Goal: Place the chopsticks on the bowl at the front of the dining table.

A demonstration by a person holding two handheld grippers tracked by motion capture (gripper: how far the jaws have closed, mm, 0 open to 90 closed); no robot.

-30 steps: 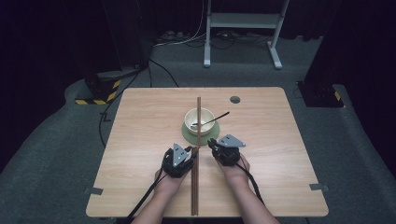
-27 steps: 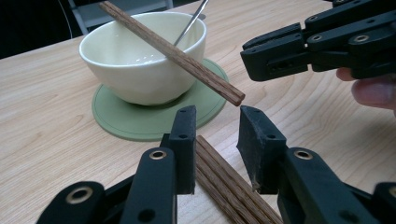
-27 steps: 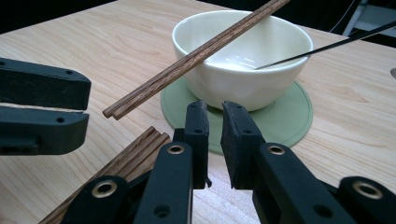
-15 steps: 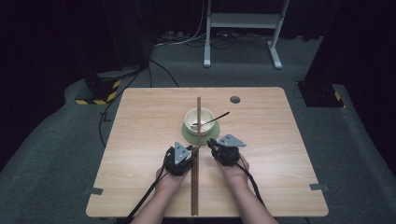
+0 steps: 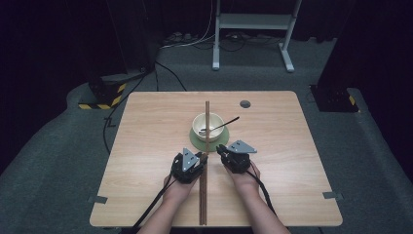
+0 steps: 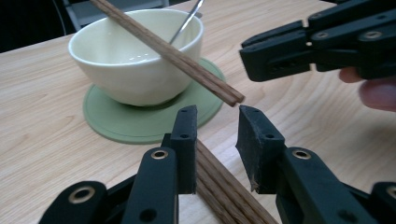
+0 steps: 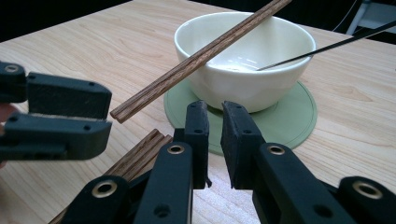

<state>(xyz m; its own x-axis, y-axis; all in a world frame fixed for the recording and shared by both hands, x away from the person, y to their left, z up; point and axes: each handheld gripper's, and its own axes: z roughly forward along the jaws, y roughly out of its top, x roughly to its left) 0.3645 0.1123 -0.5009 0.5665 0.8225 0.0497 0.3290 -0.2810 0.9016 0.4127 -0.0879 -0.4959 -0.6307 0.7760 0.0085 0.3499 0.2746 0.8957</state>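
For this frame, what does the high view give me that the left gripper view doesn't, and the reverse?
High view: the whole table, its round hole, both forearms. Left gripper view: the left claw with jaws apart above the lying chopsticks, and the near tip of the propped chopsticks clear of the table. Both: bowl, green coaster, spoon, right claw.

- A pale wooden bench with rounded corners stands in a dark room; a small round dark hole sits near its far edge.
- Grey carpet covers the floor all round it.
- A white metal stand rests on the floor beyond the far side.
- Black cables lie on the carpet near the stand.
- A dark block with yellow-and-black striped tape sits at the far left corner.
- The walls are lost in darkness; light falls mainly on the bench.
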